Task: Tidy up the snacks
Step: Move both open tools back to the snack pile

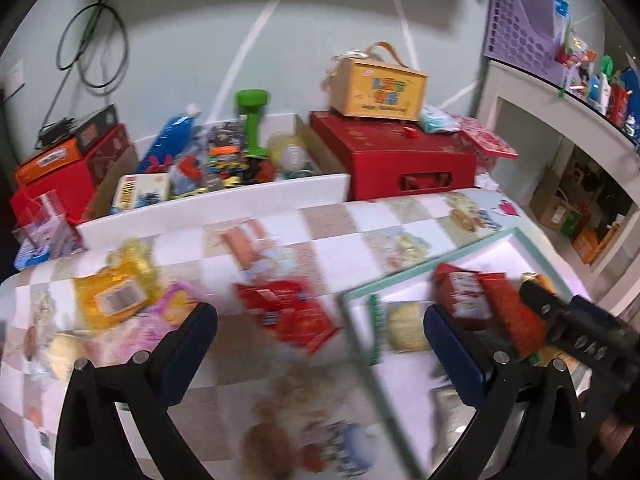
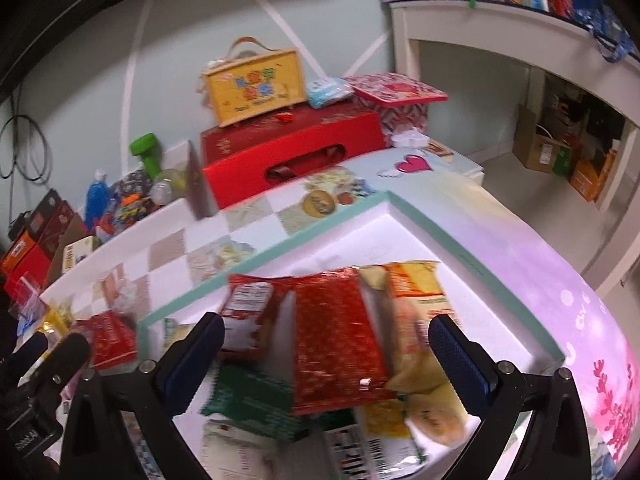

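Both jaws gape wide and empty — right hand-held gripper (image 2: 325, 344) above the red packet (image 2: 338, 336) in the box (image 2: 472, 260), left hand-held gripper (image 1: 320, 332) over the tablecloth (image 1: 340, 236).

Snack packets partly in a tray, partly loose on the bench.
Tray (image 2: 472, 264) sits at the bench (image 1: 352, 248) right side, holding a heap of packets (image 2: 336, 336). Left of the tray, loose packets (image 1: 288, 312) lie on the bench. Behind the bench, a bin of clutter (image 1: 240, 196); right of it a case (image 1: 396, 160) with a box (image 1: 380, 88) on top. Shelf (image 2: 520, 36) far right.
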{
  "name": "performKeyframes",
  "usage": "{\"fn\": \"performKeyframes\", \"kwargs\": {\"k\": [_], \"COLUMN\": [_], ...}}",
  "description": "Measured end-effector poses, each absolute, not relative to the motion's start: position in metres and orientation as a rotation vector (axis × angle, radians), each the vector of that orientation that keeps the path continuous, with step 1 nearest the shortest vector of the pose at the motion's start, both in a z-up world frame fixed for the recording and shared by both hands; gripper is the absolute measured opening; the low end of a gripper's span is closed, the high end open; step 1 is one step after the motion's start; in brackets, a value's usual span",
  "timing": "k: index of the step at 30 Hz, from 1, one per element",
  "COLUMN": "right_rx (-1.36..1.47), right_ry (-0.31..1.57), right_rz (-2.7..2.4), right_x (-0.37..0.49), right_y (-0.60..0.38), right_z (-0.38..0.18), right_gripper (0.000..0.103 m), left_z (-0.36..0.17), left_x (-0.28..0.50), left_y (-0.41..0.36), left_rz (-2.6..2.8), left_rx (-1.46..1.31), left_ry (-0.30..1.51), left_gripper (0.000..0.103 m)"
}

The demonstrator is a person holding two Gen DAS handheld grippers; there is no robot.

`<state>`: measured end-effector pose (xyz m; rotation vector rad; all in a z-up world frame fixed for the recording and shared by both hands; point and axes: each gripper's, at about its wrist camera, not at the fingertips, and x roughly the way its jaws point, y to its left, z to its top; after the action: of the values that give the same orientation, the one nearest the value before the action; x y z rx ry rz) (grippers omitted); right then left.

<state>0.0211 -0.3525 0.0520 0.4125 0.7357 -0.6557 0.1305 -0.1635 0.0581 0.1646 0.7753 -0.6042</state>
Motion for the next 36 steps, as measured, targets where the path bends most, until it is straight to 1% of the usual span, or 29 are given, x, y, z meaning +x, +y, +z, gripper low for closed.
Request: {"fn": "performKeyframes", "kwargs": {"k": [10,20,25,36], "right_rx": [0.339,0.255,0.220,0.201], "right_ry": [0.749,0.736,0.764,0.777], "right_rz": [-0.510,-0.361,-0.327,-0.284], "right_x": [0.059,0.105,0.125,0.154], "right_y": [-0.300,-0.238,-0.217,-0.198], "right_z": [0.052,0.049,0.037,0.022], "right_gripper": [0.103,0.103,0.103,0.103], "left_z": [0.045,0.024,0.014,-0.005], "left_x": [0.180,0.206,0.212,0.223], "left_y": [-0.059,0.018,0.042,0.058], "left_rz": [-0.385,-0.210,-0.161,-0.119], "left_rx": [0.025,-0.077,-0.120,-0.153], "left_ry": [0.831,0.864,0.881,0.926], "left_gripper": [0.102,0.102,0.102,0.102]}}
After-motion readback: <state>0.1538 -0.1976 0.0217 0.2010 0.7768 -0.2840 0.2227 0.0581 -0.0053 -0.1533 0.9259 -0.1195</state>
